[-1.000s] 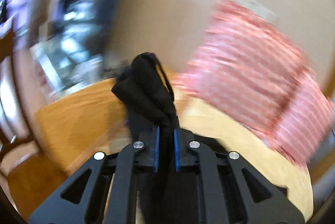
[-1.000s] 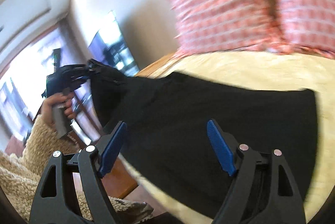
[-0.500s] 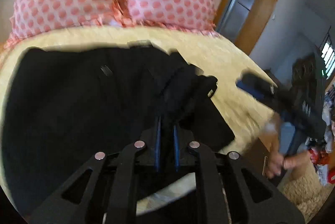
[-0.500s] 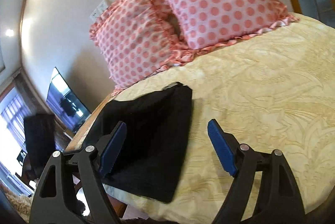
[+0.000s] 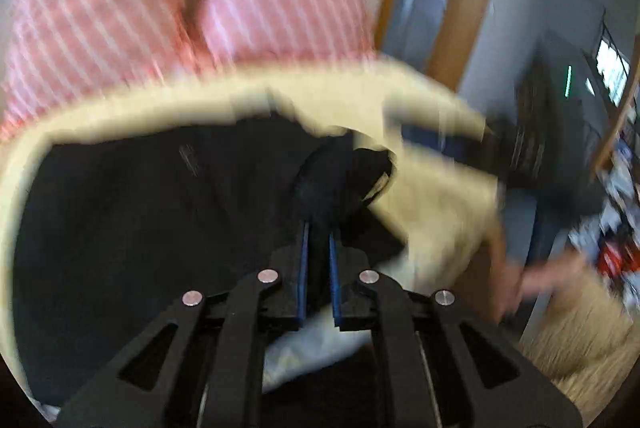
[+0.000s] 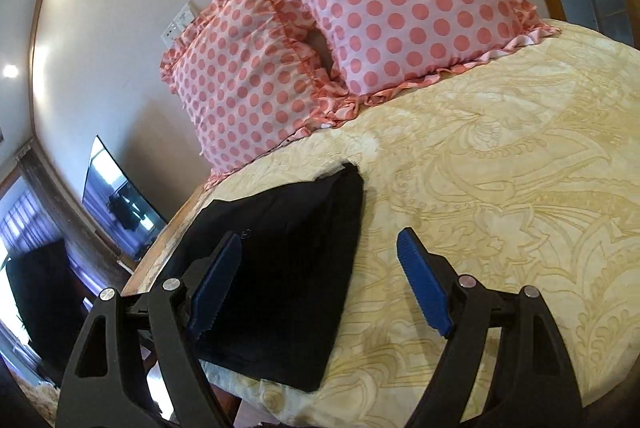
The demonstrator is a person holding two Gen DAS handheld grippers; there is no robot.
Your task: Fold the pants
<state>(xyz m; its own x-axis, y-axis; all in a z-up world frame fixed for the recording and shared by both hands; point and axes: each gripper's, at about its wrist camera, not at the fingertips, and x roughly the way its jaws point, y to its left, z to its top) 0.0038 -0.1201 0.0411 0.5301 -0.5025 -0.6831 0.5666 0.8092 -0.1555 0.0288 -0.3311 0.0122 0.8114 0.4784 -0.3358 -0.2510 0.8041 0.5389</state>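
Blurred bedspread point(image 5: 436, 195); left hand-held gripper point(image 5: 319, 248) clamps pants point(image 5: 152, 211).

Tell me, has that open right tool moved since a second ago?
Yes. The right tool swung rightward over the bed: the polka-dot pillows, earlier near the top edge, now sit central, and the black pants lie left.

Each gripper point(image 5: 318, 268) point(image 6: 320, 284) has black cut-out arms, silver screws and ridged blue finger pads point(image 6: 424, 292).
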